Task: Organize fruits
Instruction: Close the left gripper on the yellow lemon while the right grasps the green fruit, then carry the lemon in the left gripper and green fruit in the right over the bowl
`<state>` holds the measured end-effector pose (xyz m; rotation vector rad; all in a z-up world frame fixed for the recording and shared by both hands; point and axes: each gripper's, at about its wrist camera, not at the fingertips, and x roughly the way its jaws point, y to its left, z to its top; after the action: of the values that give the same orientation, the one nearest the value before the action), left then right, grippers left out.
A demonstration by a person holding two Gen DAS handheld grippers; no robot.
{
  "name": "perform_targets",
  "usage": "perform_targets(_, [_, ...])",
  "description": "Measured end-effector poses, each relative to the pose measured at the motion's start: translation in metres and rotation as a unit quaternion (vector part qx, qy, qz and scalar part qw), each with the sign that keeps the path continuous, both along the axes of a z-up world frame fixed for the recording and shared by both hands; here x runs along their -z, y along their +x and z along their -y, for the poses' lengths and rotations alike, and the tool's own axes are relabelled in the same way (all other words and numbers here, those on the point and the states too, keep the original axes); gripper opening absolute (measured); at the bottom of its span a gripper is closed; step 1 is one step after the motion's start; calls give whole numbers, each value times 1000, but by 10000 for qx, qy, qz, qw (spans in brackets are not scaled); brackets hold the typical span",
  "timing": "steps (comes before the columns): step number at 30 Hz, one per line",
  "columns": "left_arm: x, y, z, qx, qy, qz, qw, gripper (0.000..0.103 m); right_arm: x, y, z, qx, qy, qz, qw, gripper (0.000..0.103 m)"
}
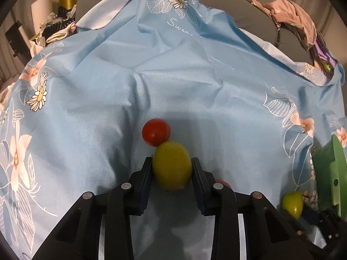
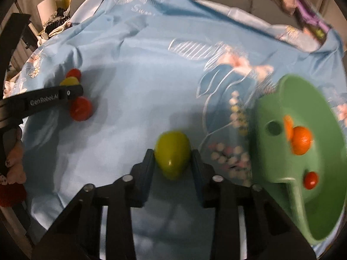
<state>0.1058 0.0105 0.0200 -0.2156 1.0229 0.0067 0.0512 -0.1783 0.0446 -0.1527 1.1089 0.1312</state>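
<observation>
The left gripper (image 1: 171, 169) pinches a yellow fruit (image 1: 171, 165) between its pads; a red tomato (image 1: 156, 131) touches that fruit just ahead. The right gripper (image 2: 172, 160) pinches a yellow-green fruit (image 2: 172, 154). The green bowl (image 2: 271, 104) sits to its right, holding an orange fruit (image 2: 301, 139).

Lt blue floral cloth (image 1: 173, 82), yellow fruit (image 1: 172, 168), red fruit (image 1: 156, 131), green bowl (image 2: 325, 205) w/ orange fruit (image 2: 301, 139).

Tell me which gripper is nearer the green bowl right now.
Right. The right gripper, closed on a yellow-green fruit, sits just beside the green bowl. The left gripper, gripping a yellow fruit, is farther across the cloth.
</observation>
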Motion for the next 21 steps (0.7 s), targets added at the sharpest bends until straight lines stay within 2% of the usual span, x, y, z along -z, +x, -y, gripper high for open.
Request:
perform_targets(4, [-3,-1,-2,-37,-82,-2,10000,35,0,-1,-2,13,111,48,9999,33])
perform_targets(8, [-10,-6,-8,-111,-160,86,9998,35,-10,-4,-1,-39,487,116,9987,33])
perform_targets(11, [-20,-10,-10,-131,-233,209,9994,35,-18,-8,-2,-45,618,217,9978,33])
perform_targets(21, [-50,-32,2,-37,-127,749,9971,35,-43,-16,3,-96,980,542,9937,33])
